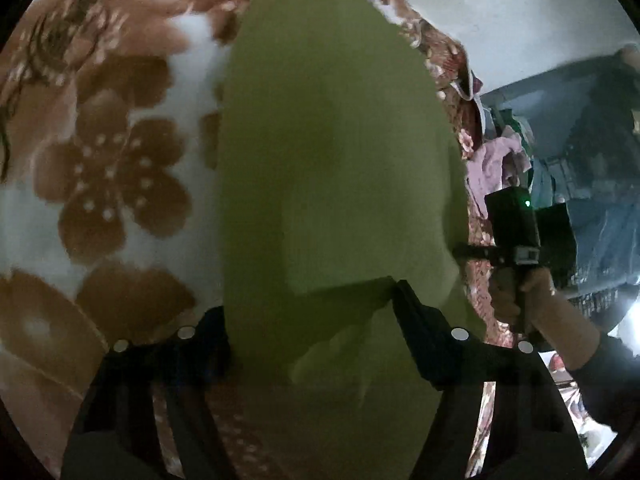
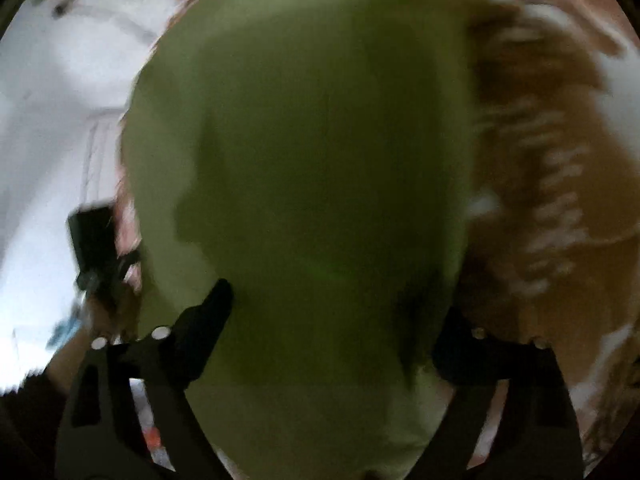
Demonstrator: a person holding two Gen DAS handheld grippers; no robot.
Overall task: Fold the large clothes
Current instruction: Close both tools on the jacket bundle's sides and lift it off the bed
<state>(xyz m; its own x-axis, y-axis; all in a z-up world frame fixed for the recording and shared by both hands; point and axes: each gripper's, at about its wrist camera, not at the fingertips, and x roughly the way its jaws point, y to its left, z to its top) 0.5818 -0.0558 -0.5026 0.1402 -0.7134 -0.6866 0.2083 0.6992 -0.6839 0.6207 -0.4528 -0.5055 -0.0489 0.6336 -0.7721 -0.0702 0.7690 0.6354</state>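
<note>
An olive-green garment [image 1: 332, 168] hangs in front of both cameras and fills the middle of each view; in the right wrist view [image 2: 320, 168] it is blurred. My left gripper [image 1: 312, 320] has the green cloth between its black fingers [image 1: 416, 320]. My right gripper [image 2: 332, 320] also has the cloth running between its fingers [image 2: 208, 320]. The cloth hides both sets of fingertips. The right gripper and the hand holding it show at the right of the left wrist view [image 1: 516, 256]. The left gripper shows dimly at the left of the right wrist view [image 2: 100, 252].
A bed cover with brown flowers on white [image 1: 108, 176] lies under and behind the garment, also in the right wrist view [image 2: 560, 200]. A pile of pink and green clothes [image 1: 504, 152] and blue furniture [image 1: 592, 184] stand at the right.
</note>
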